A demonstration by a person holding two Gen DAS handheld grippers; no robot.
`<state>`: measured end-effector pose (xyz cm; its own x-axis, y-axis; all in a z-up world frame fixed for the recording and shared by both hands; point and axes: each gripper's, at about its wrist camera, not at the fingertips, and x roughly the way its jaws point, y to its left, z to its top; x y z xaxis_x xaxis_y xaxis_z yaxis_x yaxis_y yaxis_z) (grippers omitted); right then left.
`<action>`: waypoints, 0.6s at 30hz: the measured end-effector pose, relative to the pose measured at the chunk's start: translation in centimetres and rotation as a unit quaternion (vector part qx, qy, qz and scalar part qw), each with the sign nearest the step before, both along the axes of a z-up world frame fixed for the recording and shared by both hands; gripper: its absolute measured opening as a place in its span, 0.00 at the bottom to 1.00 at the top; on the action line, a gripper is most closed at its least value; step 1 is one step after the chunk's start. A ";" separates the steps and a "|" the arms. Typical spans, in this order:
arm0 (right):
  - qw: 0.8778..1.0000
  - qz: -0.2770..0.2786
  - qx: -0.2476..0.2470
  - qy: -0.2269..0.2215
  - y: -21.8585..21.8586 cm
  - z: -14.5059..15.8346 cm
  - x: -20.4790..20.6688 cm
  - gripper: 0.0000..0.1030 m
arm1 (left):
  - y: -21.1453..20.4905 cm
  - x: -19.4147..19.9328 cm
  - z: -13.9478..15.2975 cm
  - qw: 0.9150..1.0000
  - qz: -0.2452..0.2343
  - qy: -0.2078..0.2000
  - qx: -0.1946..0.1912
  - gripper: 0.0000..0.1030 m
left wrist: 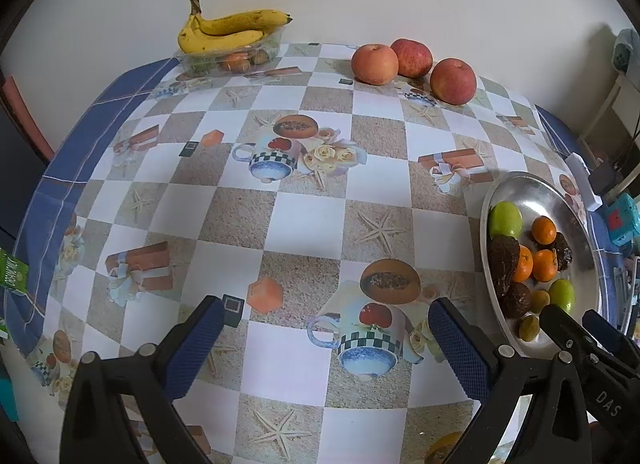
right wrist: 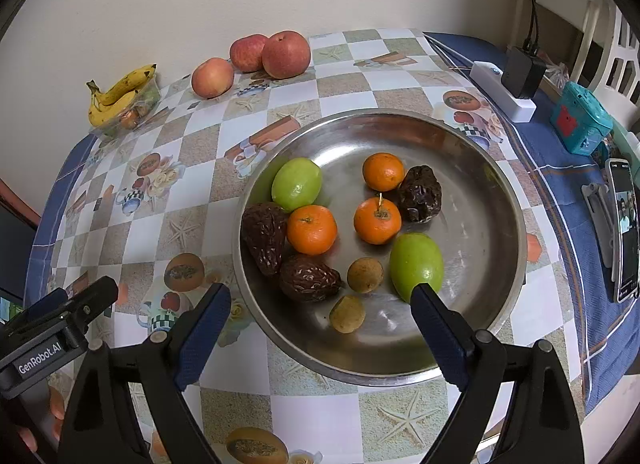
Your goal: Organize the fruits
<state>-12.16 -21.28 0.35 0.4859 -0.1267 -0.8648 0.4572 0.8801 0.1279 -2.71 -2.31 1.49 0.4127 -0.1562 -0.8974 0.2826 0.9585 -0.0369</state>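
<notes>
Steel bowl (right wrist: 492,192) at table's right side: round, shallow, shiny metal. Inside: three smooth oranges (right wrist: 311,230), two glossy green oval fruits (right wrist: 296,184), three dark brown wrinkled fruits (right wrist: 264,235), two small dull tan round ones (right wrist: 365,274). Clear plastic tray (left wrist: 192,60) at far left by wall: spotted yellow bananas (left wrist: 228,30) on top, smaller brownish fruit under them, type unclear. Three red-yellow apples (left wrist: 375,64) loose on the tablecloth (left wrist: 296,216) near wall, two touching. Cloth is glossy, checkered, blue border. Left gripper (left wrist: 326,344) spread wide, empty, above bare cloth. Right gripper (right wrist: 320,328) spread wide, empty, over bowl's near rim.
</notes>
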 end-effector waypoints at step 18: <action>1.000 0.003 0.000 0.003 0.1 0.0 0.1 0.89 | 0.3 0.0 -0.3 1.000 0.004 0.001 0.001 1.00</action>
<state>-12.07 -21.17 0.39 0.4812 -0.1238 -0.8678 0.4535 0.8824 0.1256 -2.72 -1.97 1.22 0.4114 -0.1508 -0.8989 0.2753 0.9607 -0.0352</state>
